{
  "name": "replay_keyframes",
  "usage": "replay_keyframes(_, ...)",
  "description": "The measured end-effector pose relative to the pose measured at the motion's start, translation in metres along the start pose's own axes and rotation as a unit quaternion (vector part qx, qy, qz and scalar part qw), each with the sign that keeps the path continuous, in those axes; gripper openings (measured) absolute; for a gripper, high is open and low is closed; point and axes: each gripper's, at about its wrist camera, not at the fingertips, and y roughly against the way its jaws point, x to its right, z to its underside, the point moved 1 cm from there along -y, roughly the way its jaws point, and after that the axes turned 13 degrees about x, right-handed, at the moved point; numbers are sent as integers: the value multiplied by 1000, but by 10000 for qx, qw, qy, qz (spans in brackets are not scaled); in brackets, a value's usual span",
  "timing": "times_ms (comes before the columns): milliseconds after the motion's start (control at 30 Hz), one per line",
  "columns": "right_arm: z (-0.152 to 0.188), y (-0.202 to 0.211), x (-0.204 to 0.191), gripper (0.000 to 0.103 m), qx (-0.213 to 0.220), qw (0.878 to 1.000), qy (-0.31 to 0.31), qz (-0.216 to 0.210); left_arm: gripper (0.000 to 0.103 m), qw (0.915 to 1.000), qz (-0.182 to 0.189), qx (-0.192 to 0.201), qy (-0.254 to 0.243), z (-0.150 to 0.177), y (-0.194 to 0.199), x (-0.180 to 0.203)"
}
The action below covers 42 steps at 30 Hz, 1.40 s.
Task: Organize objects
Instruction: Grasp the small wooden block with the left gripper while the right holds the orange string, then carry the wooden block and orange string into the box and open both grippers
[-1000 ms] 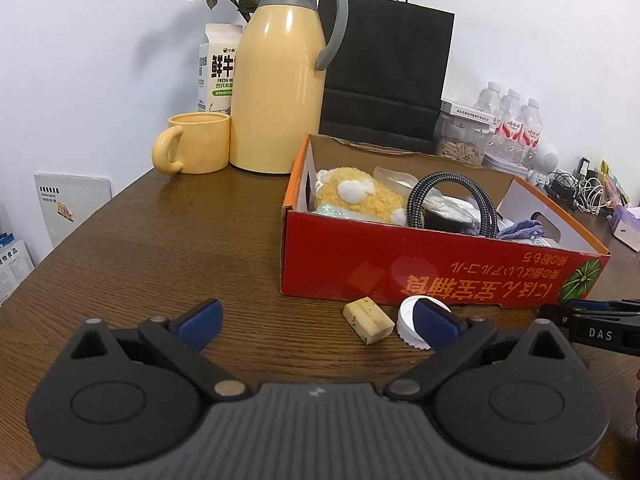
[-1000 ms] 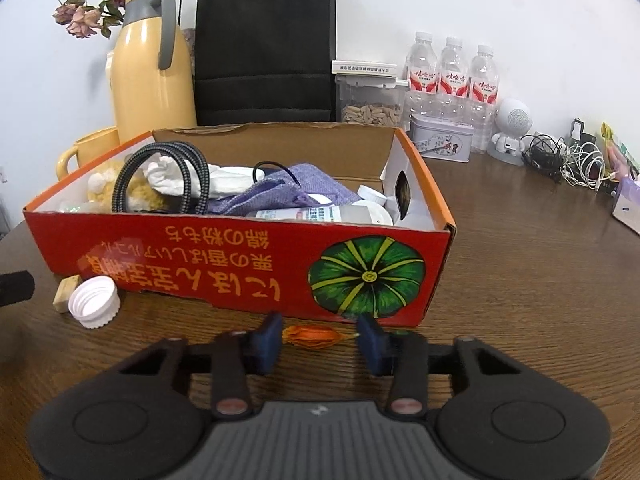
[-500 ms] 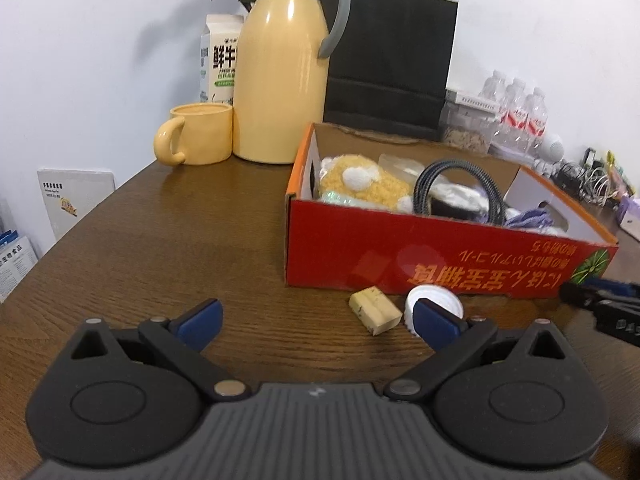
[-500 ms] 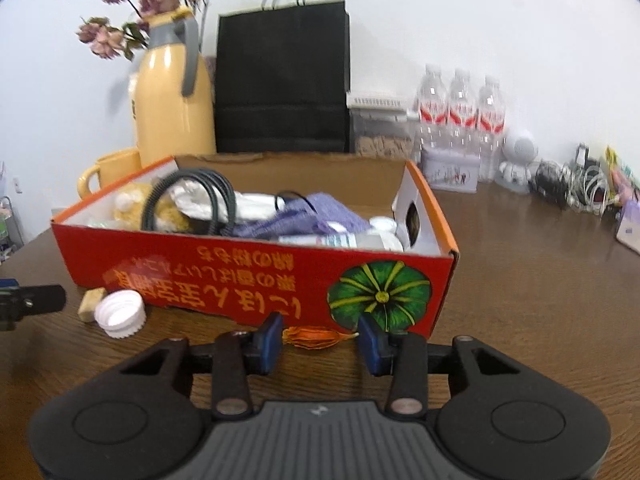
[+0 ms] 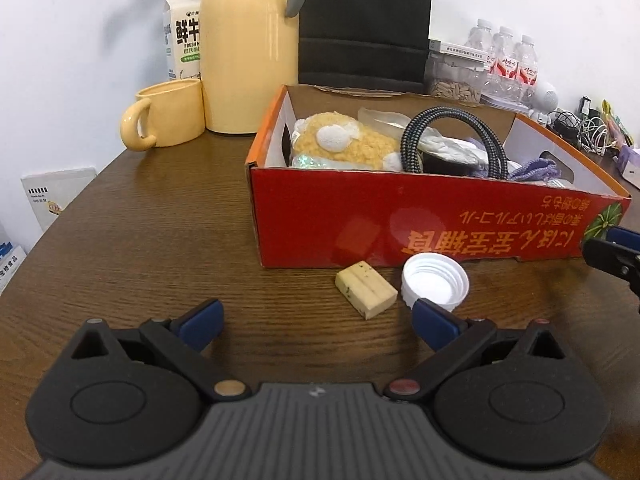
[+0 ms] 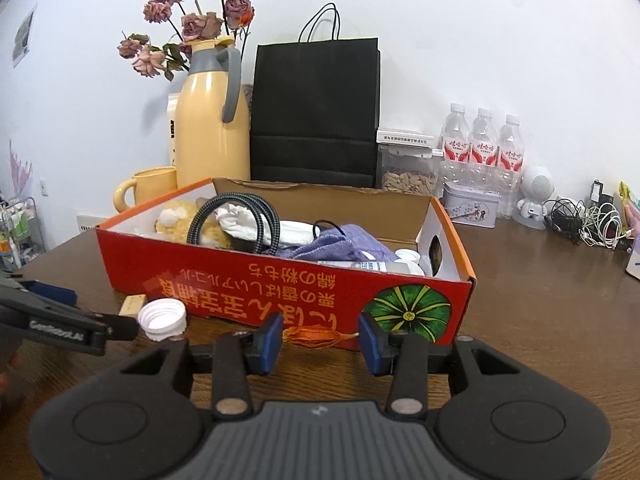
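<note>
We hold the left claw (image 5: 316, 320) wide open over bare worktop (image 5: 140, 240); the right claw (image 6: 319, 338) grips an orange tassel (image 6: 316, 337) crosswise, lengthwise between its pads, beside the red box (image 6: 320, 292).

Red box (image 5: 400, 224) with orange rim and green pumpkin print — white cap (image 5: 435, 282), pale yellow block (image 5: 366, 288), dark brown wood-grain table (image 5: 140, 240).

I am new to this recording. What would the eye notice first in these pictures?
First, the red cardboard box in the middle of the wooden table, packed with odds and ends. Behind it stand a tall yellow thermos and a black paper bag; a white cap lies before it.
</note>
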Motion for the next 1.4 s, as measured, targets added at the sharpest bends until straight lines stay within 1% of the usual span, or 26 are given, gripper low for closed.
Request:
replay_keyframes(100,-1,3,-1,40,53,10000,2,-42,96,10000,-40,27,-60,-2,-3,3)
replay_keyframes(200,-2,5,-1,40,95,9999,-6,-85,92,10000,-12,46,-83,-4,-6,5)
replay_keyframes(300,-2,7,-2,40,120,9998,4,-127,84,9999,66,83,-107,-6,-8,9)
replay_keyframes(367,-2,7,-3,40,136,9998,13,-156,70,9998,88,118,-156,-7,-8,11)
replay_keyframes(400,-2,8,-3,40,146,9998,21,-167,66,9997,117,142,-161,-7,-8,12)
replay_keyframes(433,-3,8,-4,40,153,9997,26,-175,53,9996,163,167,-166,-7,-7,13)
replay_keyframes(500,-3,9,-4,40,161,9997,34,-195,35,9994,234,217,-161,-7,-4,15)
replay_keyframes(667,-3,10,-5,40,185,9996,47,-215,35,9992,279,269,-109,-4,2,17)
replay_keyframes(867,-3,11,-6,40,218,9995,54,-236,35,9985,270,461,-138,-2,14,21)
replay_keyframes(1133,-4,14,-7,40,273,9993,58,-255,35,9974,250,675,-60,-2,29,22)
replay_keyframes(1267,-7,17,-6,40,370,9990,32,-246,35,9957,308,876,-2,-11,39,21)
replay_keyframes(1400,-19,21,-4,40,541,9980,-15,-312,35,9928,390,1130,1,-31,46,23)
